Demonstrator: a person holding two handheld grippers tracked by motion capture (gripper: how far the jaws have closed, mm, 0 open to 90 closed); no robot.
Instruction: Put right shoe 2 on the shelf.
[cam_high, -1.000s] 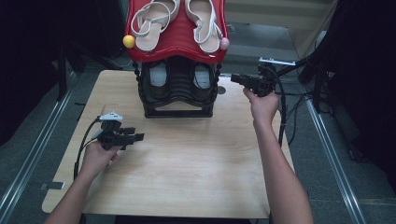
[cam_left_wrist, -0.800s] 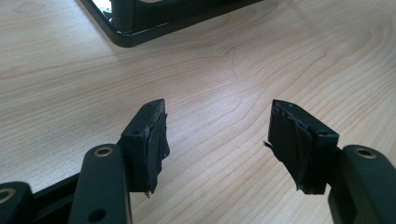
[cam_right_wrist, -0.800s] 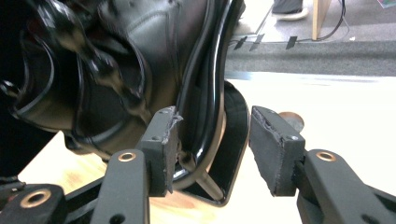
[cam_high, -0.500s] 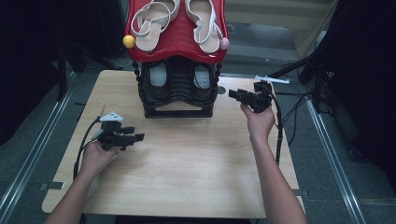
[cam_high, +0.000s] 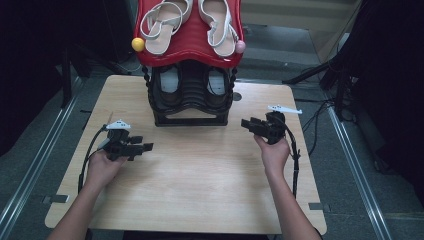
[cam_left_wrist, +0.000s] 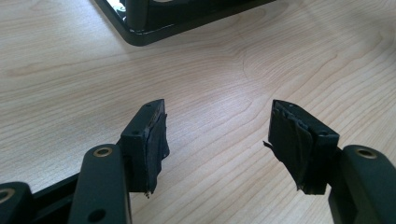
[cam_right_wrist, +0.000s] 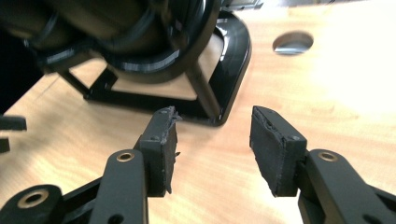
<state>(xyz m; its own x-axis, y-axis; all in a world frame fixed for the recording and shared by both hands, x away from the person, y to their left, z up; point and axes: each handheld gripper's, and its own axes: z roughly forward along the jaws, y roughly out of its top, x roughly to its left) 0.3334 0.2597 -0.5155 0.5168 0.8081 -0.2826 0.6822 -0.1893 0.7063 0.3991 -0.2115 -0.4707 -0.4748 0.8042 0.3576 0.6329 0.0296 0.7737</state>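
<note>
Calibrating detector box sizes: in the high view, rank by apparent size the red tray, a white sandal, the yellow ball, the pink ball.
1. red tray
2. white sandal
3. yellow ball and pink ball: look alike, not ranked.

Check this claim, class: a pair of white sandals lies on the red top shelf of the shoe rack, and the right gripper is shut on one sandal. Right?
Not quite. The sandals lie on the red shelf, but the right gripper holds nothing: the right gripper view shows its jaws open over the table.
</note>
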